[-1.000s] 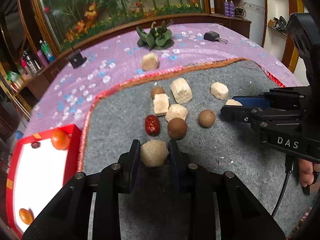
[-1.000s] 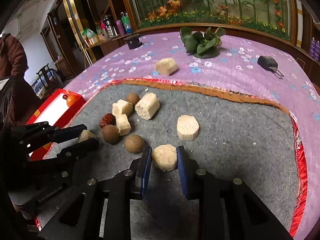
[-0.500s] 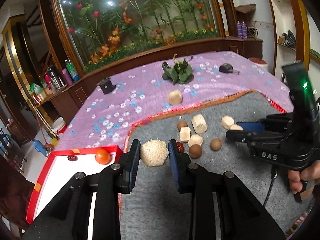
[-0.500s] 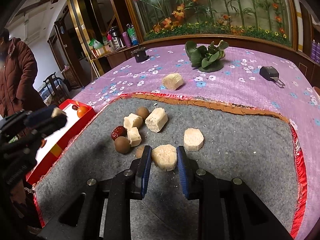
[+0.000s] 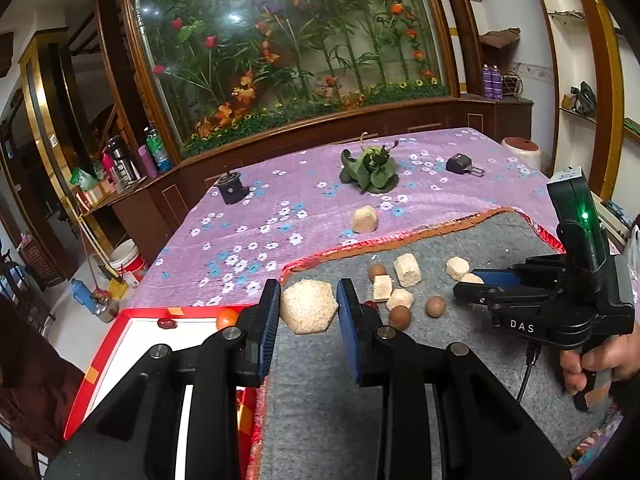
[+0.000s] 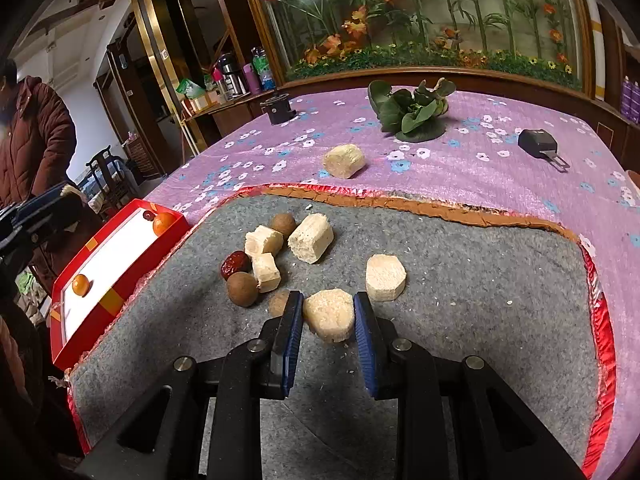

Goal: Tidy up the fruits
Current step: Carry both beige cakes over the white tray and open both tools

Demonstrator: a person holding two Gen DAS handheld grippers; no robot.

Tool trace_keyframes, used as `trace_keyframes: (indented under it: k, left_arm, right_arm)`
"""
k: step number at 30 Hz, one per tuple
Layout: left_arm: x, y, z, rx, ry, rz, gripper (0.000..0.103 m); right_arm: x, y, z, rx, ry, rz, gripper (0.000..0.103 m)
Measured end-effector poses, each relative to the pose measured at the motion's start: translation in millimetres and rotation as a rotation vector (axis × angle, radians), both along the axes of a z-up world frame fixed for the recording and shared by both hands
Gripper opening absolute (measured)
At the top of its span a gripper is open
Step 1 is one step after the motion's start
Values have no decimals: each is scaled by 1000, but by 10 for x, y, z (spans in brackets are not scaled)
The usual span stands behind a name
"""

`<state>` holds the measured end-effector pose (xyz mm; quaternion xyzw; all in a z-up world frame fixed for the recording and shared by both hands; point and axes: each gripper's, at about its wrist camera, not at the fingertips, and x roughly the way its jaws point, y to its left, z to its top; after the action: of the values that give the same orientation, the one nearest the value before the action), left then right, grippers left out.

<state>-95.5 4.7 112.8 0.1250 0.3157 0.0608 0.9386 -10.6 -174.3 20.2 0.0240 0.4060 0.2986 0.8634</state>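
Note:
My left gripper (image 5: 307,312) is shut on a pale sugarcane chunk (image 5: 306,312), held in the air over the grey mat's left edge beside the red tray (image 5: 100,364). My right gripper (image 6: 328,314) is shut on another sugarcane chunk (image 6: 329,314), low over the grey mat (image 6: 460,264). On the mat lie more cane pieces (image 6: 311,237), brown longans (image 6: 242,289) and a red date (image 6: 235,265). The tray holds small oranges (image 6: 164,223) and a dark date (image 6: 148,215). The right gripper also shows in the left wrist view (image 5: 466,285).
One cane chunk (image 6: 344,161) lies on the purple flowered cloth beyond the mat. A green leafy plant (image 6: 412,114), a black key fob (image 6: 538,143) and a small black block (image 6: 277,111) sit farther back. A person in a brown coat (image 6: 36,140) stands at the left.
The left gripper has lifted its cane chunk off the mat and swung left toward the red tray. The right gripper has kept still with its chunk.

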Motion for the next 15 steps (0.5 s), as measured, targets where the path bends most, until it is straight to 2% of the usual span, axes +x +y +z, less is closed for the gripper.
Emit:
trace_keyframes:
  k: [15]
  left_arm:
    - [-132, 321, 142, -12, -48, 72, 26]
  right_arm:
    - [18, -26, -29, 10, 12, -16, 26]
